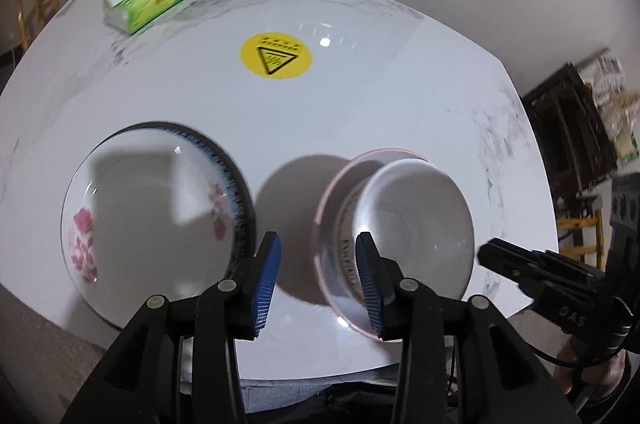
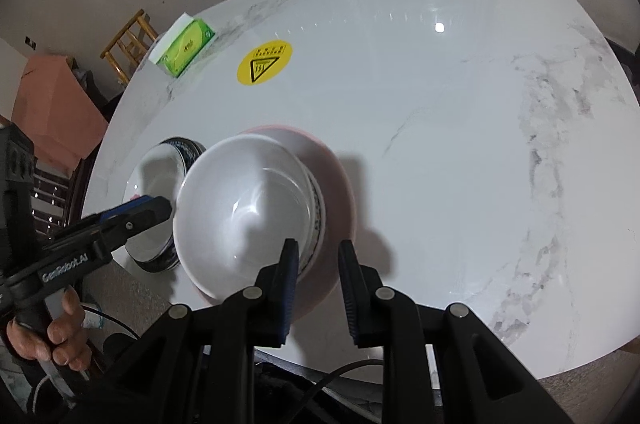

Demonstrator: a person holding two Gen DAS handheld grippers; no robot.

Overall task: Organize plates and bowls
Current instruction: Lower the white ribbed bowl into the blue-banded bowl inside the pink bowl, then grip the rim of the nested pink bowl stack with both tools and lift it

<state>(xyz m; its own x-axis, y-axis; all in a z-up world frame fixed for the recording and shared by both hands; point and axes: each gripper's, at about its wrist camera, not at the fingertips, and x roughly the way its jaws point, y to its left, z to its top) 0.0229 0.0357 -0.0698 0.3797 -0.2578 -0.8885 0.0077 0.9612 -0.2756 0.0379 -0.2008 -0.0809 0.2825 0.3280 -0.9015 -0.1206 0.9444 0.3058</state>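
Here's the stack in the lower middle of the right wrist view: a white bowl sits on top, a patterned bowl under it, and a pink plate at the bottom, all on the marble table. Just to its left stands the floral bowl with the dark blue rim, resting on what looks like a dark plate.

The right tool is parted narrowly, holding nothing, its fingers hovering over the near right rim of the stack. In the left wrist view the left tool is spread wide and empty, aimed at the gap between the floral bowl at lower left and the stack at lower right.

My read: the stacking step is under way, one pile built and the floral bowl not yet joined to it. Next move likely calls for the left tool to close on that floral bowl's rim and lift it clear without knocking the stack just beside it.

Farther back, upper left, a green tissue pack and a yellow warning sticker.
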